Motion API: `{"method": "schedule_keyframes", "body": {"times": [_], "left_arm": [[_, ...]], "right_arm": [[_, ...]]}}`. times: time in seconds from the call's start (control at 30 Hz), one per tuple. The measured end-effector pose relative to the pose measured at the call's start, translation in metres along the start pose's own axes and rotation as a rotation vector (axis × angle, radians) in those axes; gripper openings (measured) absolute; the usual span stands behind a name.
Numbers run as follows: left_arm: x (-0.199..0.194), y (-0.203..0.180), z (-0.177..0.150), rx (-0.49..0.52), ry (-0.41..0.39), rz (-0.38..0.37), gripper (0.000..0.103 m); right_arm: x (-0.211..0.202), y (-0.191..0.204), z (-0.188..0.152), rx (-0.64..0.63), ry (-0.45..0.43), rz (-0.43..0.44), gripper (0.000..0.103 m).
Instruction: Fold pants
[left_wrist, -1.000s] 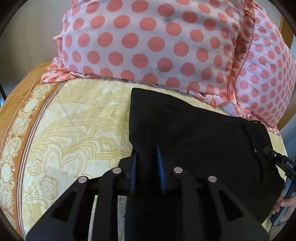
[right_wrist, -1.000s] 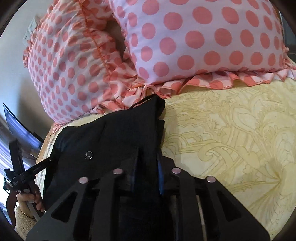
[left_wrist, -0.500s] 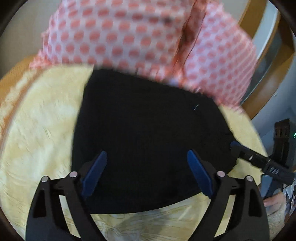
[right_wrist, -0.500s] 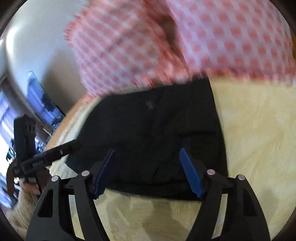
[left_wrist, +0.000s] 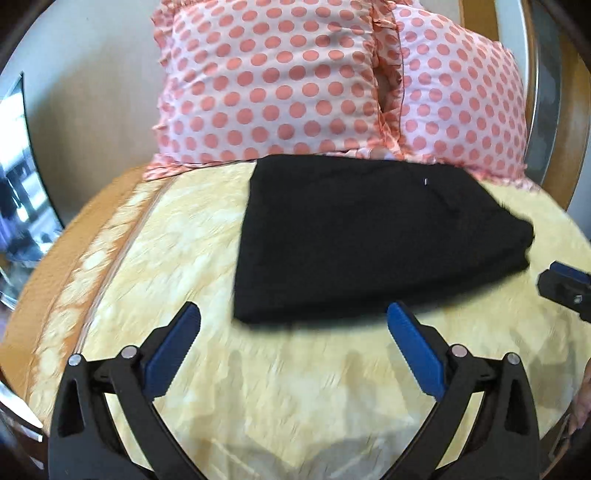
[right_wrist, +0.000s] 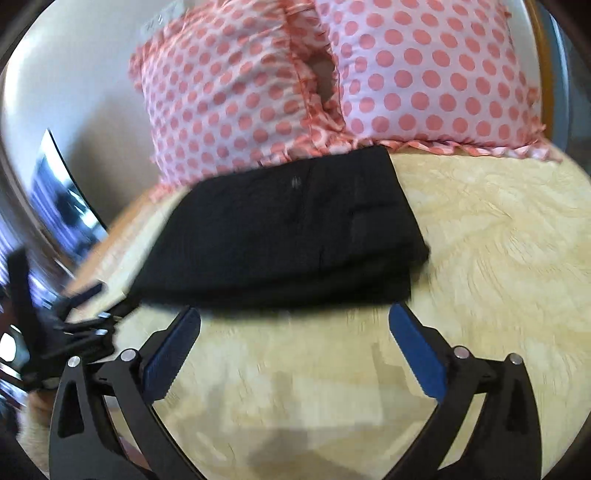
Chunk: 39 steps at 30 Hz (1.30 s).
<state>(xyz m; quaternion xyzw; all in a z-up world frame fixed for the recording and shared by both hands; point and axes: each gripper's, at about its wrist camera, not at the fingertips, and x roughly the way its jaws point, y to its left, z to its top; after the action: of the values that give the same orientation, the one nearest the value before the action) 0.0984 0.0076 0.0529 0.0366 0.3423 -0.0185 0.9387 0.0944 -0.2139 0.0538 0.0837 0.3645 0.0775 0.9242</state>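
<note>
The black pants (left_wrist: 362, 236) lie folded into a compact stack on the yellow bedspread (left_wrist: 280, 391), just below the pillows. They also show in the right wrist view (right_wrist: 288, 229). My left gripper (left_wrist: 293, 332) is open and empty, hovering just in front of the stack's near edge. My right gripper (right_wrist: 295, 334) is open and empty, also just short of the stack's near edge. The right gripper's tip shows at the right edge of the left wrist view (left_wrist: 565, 288); the left gripper shows at the left of the right wrist view (right_wrist: 66, 325).
Two pink polka-dot pillows (left_wrist: 280, 85) stand against the wall behind the pants. The bedspread has an orange patterned border (left_wrist: 70, 266) along its left edge. A wooden headboard post (left_wrist: 546, 92) is at far right. A dark screen (right_wrist: 62, 199) stands left of the bed.
Both grippers were shut on the pants' edge a second ago. They have let go, opened wide and pulled back and up; the pants now lie flat, folded on the bed.
</note>
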Motion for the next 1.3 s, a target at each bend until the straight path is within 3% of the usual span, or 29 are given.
{"method": "schedule_keyframes", "body": {"times": [0.2,0.43,0.6,0.77,0.93,1.3], "left_arm": [[-0.021,-0.001,-0.034,0.006,0.0,0.029,0.101],[-0.023,-0.003,-0.045,0.005,0.007,0.024,0.101],[-0.021,-0.006,-0.051,0.014,0.029,0.009,0.101],[-0.022,0.003,-0.061,-0.042,-0.004,-0.034,0.101],[-0.025,0.001,-0.069,-0.041,-0.054,-0.014,0.101],[-0.025,0.0,-0.069,-0.044,-0.064,-0.01,0.101]], "right_arm": [[-0.002,0.019,-0.035,-0.05,-0.055,-0.095,0.102],[-0.004,0.035,-0.053,-0.107,-0.067,-0.156,0.102],[0.001,0.035,-0.06,-0.113,-0.052,-0.176,0.102],[-0.006,0.035,-0.068,-0.116,-0.119,-0.176,0.102],[-0.006,0.035,-0.069,-0.12,-0.132,-0.176,0.102],[-0.006,0.036,-0.07,-0.118,-0.132,-0.177,0.102]]}}
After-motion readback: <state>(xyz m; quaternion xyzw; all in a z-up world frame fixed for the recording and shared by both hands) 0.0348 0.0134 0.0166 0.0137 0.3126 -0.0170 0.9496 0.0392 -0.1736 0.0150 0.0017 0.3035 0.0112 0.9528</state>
